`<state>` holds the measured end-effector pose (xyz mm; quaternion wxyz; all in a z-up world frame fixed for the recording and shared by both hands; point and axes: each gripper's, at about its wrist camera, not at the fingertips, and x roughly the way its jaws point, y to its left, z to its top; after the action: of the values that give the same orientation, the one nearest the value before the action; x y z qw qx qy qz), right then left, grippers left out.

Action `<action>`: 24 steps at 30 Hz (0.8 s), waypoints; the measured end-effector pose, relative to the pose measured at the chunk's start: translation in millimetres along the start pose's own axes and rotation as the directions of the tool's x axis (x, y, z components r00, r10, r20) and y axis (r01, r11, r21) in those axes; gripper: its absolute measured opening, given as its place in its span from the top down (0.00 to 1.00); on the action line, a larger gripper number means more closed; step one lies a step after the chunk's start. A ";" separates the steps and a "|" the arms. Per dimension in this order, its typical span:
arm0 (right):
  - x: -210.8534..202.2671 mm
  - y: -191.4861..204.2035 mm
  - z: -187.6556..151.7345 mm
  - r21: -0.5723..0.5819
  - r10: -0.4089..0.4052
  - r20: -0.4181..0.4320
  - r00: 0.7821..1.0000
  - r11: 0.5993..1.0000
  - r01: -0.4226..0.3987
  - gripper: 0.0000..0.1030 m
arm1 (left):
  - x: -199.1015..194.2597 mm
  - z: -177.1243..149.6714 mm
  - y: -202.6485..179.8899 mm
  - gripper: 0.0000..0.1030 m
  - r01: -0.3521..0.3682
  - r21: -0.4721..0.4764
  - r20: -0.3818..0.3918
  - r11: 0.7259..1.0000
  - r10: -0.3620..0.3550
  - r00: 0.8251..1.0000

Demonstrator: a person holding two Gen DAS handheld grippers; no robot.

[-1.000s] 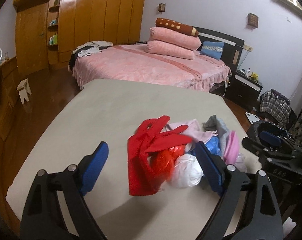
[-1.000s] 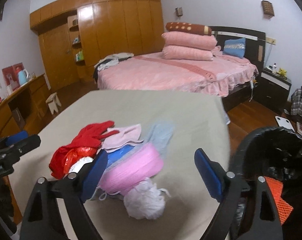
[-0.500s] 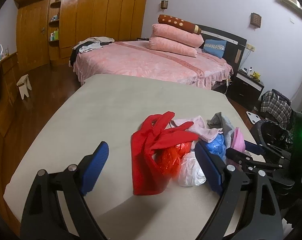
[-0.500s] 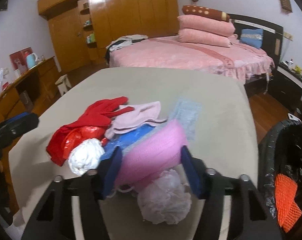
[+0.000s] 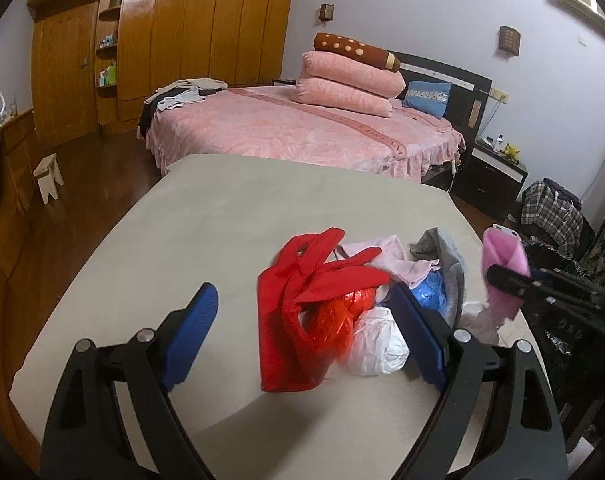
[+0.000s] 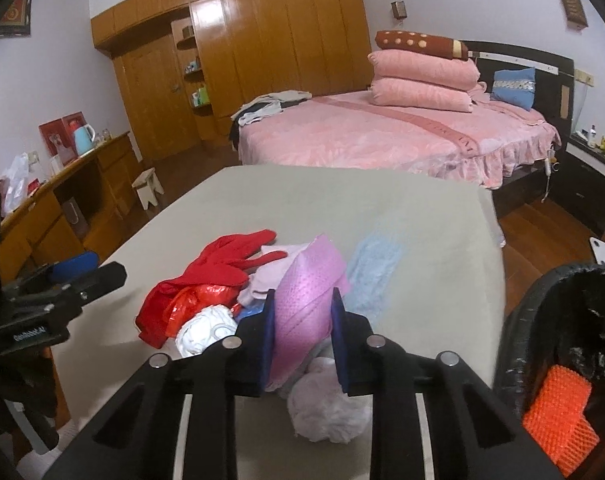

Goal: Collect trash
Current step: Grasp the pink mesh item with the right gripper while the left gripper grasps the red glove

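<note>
From my left gripper (image 5: 302, 332), whose jaws stand wide over the red glove (image 5: 302, 300) heaped just ahead, and from my right gripper (image 6: 300, 330), its jaws closing on the pink cloth (image 6: 306, 296), I should squeeze firmly before swinging right to the black bin (image 6: 542, 308).

Small white lettering on the left gripper (image 6: 68, 280) body reads roughly "DexRobot.AI", though too blurred to be sure.
</note>
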<state>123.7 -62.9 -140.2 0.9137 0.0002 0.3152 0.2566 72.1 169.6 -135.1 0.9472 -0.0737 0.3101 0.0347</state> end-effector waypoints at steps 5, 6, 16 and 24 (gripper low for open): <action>4.4 -13.0 7.1 0.015 -0.039 0.003 0.999 0.999 0.039 0.76 | 7.3 -2.0 4.9 0.25 -0.012 -0.008 -0.020 1.000 0.012 1.000; 7.0 -15.1 8.0 0.017 -0.044 0.000 0.999 0.999 0.044 0.76 | 10.5 -1.9 6.8 0.26 -0.015 -0.011 -0.026 1.000 0.014 1.000; 24.2 -11.8 8.3 -0.010 -0.055 -0.027 0.998 0.998 0.055 0.76 | 63.1 -3.7 22.2 0.50 -0.011 -0.033 -0.136 0.999 0.006 0.991; 32.7 -10.8 5.8 -0.019 -0.048 -0.055 0.997 0.999 0.047 0.76 | 85.4 -6.1 23.6 0.56 0.040 -0.077 -0.191 0.996 -0.054 0.980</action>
<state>154.0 -56.0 -156.1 0.9105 -0.0224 0.3380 0.2373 134.7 193.7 -193.4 0.9099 -0.1184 0.3973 0.0162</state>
